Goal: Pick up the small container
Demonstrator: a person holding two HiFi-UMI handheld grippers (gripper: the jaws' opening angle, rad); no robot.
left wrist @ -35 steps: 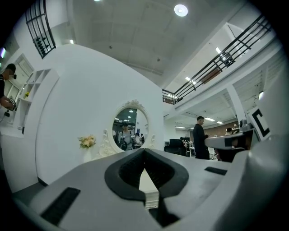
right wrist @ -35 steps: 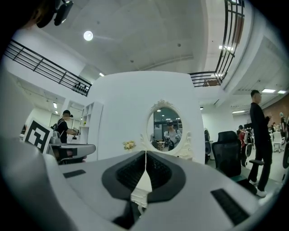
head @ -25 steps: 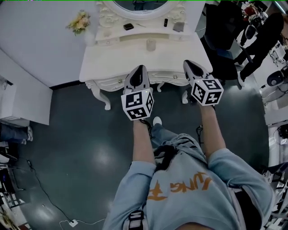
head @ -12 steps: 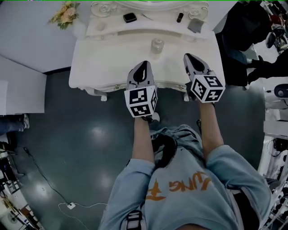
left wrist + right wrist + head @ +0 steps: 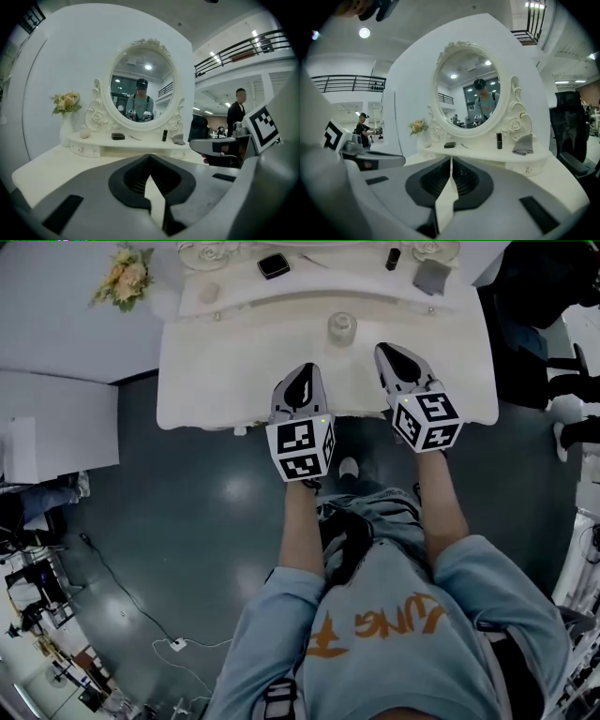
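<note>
The small container, a clear round jar, stands on the white vanity table near the middle, just below the raised shelf. My left gripper hovers over the table's front part, a little short and left of the jar, jaws shut and empty. My right gripper is to the right of the jar, about level with it, also shut with nothing held. In the left gripper view the left gripper shows tips together, as does the right gripper in the right gripper view. The jar shows in neither gripper view.
On the shelf under the oval mirror lie a black case, a dark lipstick and a grey cloth. Flowers stand at the far left. A black chair is right of the table. A person stands farther off.
I have stepped closer to the vanity. Both grippers have moved forward from the table's front edge to over its top, nearer the jar. Both stay shut.
</note>
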